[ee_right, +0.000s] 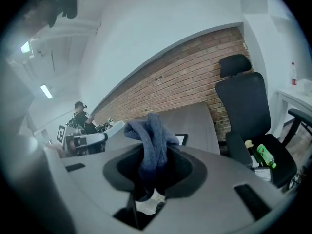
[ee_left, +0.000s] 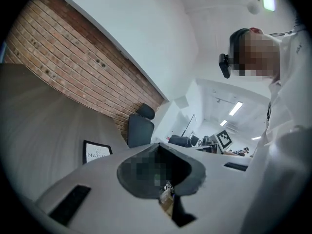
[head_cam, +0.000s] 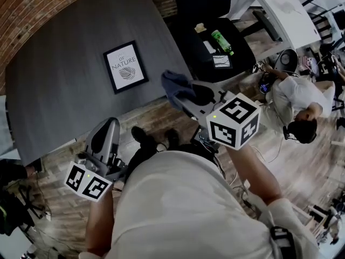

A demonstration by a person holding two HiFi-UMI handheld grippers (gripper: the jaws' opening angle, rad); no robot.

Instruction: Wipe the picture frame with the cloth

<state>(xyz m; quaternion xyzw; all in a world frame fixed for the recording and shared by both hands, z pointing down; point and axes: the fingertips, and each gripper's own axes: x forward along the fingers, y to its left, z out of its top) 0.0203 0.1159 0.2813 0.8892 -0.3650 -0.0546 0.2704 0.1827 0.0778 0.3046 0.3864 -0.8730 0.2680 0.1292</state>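
Observation:
A black-framed picture [head_cam: 126, 66] with white print lies on the grey table [head_cam: 64, 90]; it also shows small in the left gripper view [ee_left: 96, 151] and behind the cloth in the right gripper view [ee_right: 183, 139]. My right gripper [head_cam: 180, 93] is shut on a blue-grey cloth [head_cam: 176, 86], bunched and sticking up out of the jaws [ee_right: 150, 145], held off the table's near edge, right of the frame. My left gripper [head_cam: 110, 124] is shut with nothing in it, low at the left, over the floor short of the table.
A black office chair [head_cam: 215, 42] carrying a green bottle [head_cam: 222, 42] and papers stands beyond the table's right corner. A brick wall [ee_left: 73, 62] runs behind the table. A person [head_cam: 299, 104] sits at the right. Cables lie on the wooden floor.

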